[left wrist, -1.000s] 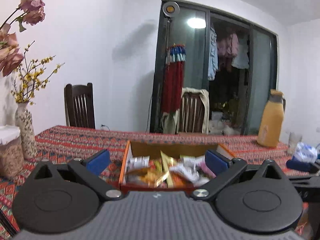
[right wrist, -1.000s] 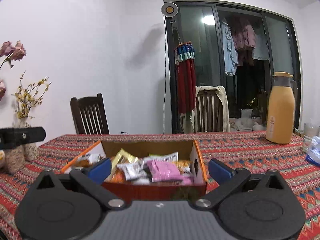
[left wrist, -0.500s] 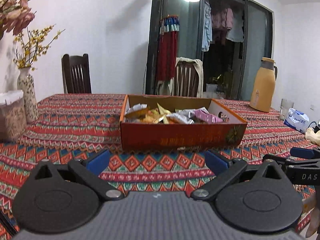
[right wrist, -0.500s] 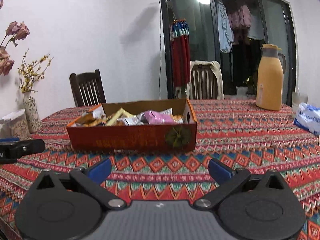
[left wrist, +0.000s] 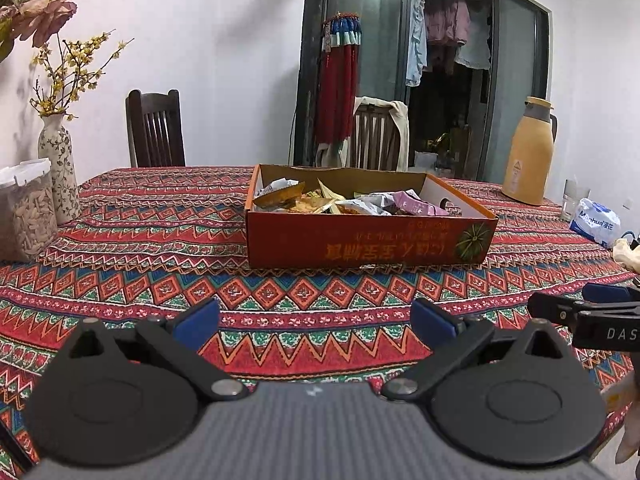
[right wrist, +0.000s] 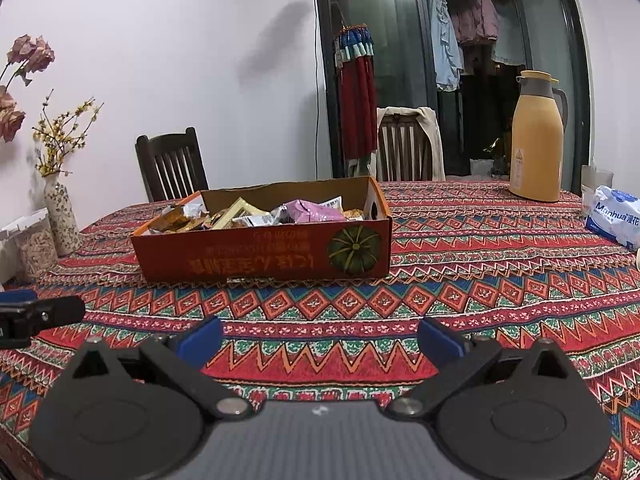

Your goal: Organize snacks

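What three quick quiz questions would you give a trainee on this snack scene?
1. True or false: the left gripper holds a snack.
2. Where is the pink packet? A) in the box B) on the tablecloth C) by the vase
3. Which way up is the print on the box front?

Key: 1 false, both it and the right gripper are open and empty; 2 A; 3 upside down.

Tablecloth [left wrist: 160, 248]: red, blue, green zigzag-and-diamond bands. Snack box [left wrist: 360, 246]: orange-red wall, green pumpkin print, brown inside. Pink wrapper [right wrist: 310, 212] among silver, yellow ones. Thermos [right wrist: 536, 140] at far right corner: mustard yellow, grey collar. Vase [left wrist: 60, 168] at left edge: white, floral speckle.
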